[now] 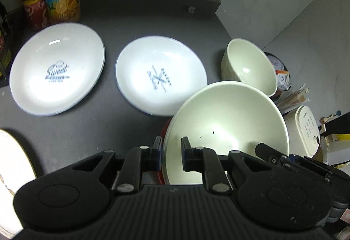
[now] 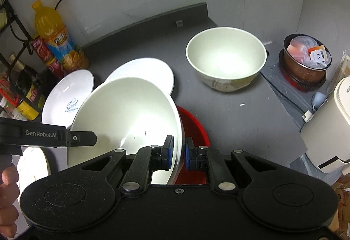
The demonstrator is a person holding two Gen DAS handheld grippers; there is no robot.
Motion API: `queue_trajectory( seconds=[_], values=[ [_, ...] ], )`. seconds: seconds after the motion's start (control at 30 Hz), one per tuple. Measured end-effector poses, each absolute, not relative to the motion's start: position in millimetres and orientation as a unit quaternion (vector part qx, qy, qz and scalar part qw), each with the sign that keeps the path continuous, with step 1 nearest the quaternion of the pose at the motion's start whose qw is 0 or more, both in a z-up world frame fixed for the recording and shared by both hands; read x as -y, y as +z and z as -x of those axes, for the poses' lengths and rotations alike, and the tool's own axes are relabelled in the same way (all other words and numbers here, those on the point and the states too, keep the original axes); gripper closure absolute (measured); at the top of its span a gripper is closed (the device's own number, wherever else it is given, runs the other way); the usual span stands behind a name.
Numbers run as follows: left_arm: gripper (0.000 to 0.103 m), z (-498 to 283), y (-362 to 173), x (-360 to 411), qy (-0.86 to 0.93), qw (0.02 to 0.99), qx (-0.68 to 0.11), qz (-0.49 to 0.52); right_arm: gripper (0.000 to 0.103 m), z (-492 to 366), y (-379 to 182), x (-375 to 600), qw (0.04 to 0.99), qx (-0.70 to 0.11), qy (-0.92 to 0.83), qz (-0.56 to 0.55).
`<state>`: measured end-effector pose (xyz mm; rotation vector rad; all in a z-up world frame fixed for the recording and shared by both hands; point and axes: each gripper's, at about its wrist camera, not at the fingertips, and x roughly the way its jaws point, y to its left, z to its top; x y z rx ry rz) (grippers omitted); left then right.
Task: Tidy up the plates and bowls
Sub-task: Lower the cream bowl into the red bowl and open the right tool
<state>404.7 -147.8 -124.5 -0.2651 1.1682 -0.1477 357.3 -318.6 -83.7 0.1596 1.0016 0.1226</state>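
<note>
Bowl (image 1: 227, 122) held by both tools over dark bench (image 1: 135, 10).
L tool (image 1: 171, 155) clamps bowl's near-left rim, R tool (image 2: 179, 152) clamps opposite rim; bowl tilted, red item (image 2: 192, 128) under it. 2 white plates (image 1: 58, 68) (image 1: 160, 75) lie flat side by side behind it, w/ smaller bowl (image 2: 226, 58) upright near bench's back right corner. Juice bottle (image 2: 54, 36) + cans at back left.
</note>
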Motion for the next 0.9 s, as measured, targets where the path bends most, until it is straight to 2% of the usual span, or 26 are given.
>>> queue_trajectory(
  seconds=[0.33, 0.4, 0.63, 0.73, 0.77, 0.83, 0.9],
  values=[
    [0.089, -403, -142, 145, -0.059, 0.815, -0.564, 0.12, 0.095, -360, -93, 316, 0.873, -0.483, 0.045, -0.046],
    [0.089, -403, -142, 145, -0.056, 0.817, -0.561, 0.116, 0.103, -362, -93, 318, 0.874, -0.482, 0.045, -0.047],
    [0.089, -404, -136, 144, -0.068, 0.82, -0.556, 0.119, 0.103, -364, -93, 312, 0.874, -0.481, 0.049, -0.044],
    [0.086, -401, -133, 140, -0.062, 0.823, -0.554, 0.108, 0.101, -361, -88, 308, 0.877, -0.478, 0.045, -0.04],
    [0.085, -401, -131, 138, -0.061, 0.823, -0.554, 0.105, 0.099, -360, -87, 306, 0.877, -0.477, 0.045, -0.037],
    [0.081, -400, -130, 133, -0.059, 0.821, -0.558, 0.101, 0.085, -357, -85, 304, 0.876, -0.479, 0.046, -0.041],
    [0.072, -399, -127, 128, -0.058, 0.821, -0.56, 0.098, 0.051, -354, -82, 303, 0.877, -0.475, 0.041, -0.056]
  ],
)
